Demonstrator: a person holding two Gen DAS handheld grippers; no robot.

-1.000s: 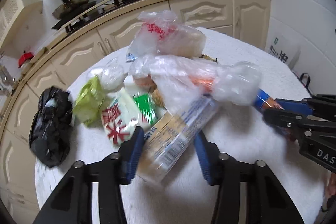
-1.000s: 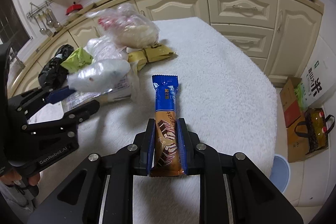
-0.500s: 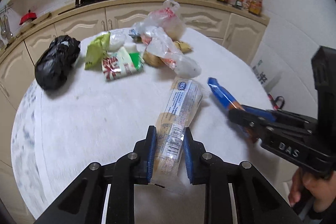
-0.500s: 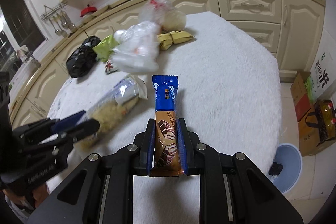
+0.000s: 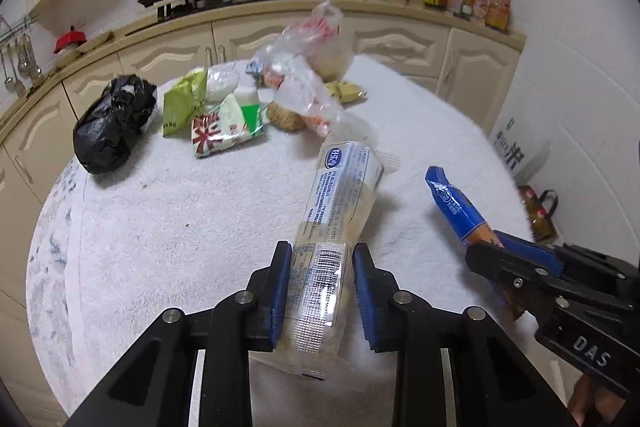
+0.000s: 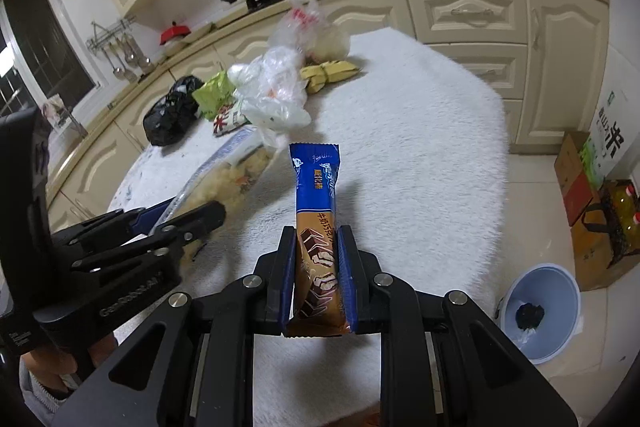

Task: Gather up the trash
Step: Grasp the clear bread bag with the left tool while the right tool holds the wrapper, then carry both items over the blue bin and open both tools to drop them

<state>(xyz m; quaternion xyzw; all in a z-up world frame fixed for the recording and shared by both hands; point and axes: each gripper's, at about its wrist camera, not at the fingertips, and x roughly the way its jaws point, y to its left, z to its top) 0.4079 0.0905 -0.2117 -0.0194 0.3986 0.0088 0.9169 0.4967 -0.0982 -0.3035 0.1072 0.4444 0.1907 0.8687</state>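
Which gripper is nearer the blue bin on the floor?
Right. The right gripper, holding the chocolate bar wrapper, sits above the table edge beside the blue bin; the left gripper is farther left.

Glossy plastic wrapper point(image 6: 316, 211) (fuzzy cloth table point(image 6: 420, 147)).

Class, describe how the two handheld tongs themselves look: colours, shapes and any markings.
Both tongs, left and right, are matte black linkage frames with silver pivot bolts and flat blue pads on the fingers. White lettering "DAS" marks the right body; the left's side lettering is blurred. No cables or sleeves show.
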